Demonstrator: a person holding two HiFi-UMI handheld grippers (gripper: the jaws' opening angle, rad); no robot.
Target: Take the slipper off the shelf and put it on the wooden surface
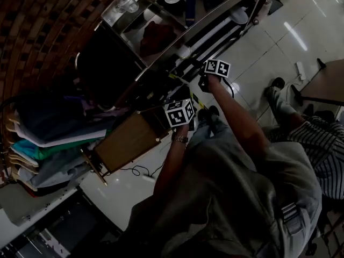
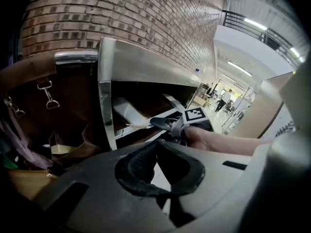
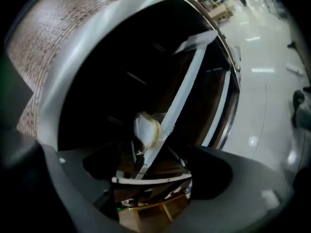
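Note:
A pale slipper (image 2: pixel 127 113) lies on a lower shelf of the metal rack (image 2: pixel 106 81). In the right gripper view the slipper (image 3: pixel 146 129) sits just ahead, beside a slanted white bar. My right gripper (image 3: pixel 155 154) reaches into the rack with its jaws wide apart, and nothing is pressed between them. From the left gripper view, the right gripper (image 2: pixel 158 122) points at the shelf, close to the slipper. My left gripper (image 2: pixel 156 143) hangs back, its tips meeting on nothing. The wooden surface (image 1: pixel 129 141) lies below the rack, left of my left gripper (image 1: pixel 171 105).
Folded and hung clothes (image 1: pixel 43 138) crowd the left side. A brown bag (image 2: pixel 48 96) with metal clasps hangs beside the rack. A person in a striped shirt (image 1: pixel 322 144) sits at right by a table (image 1: pixel 328 82). A cable (image 1: pixel 140 171) lies on the white floor.

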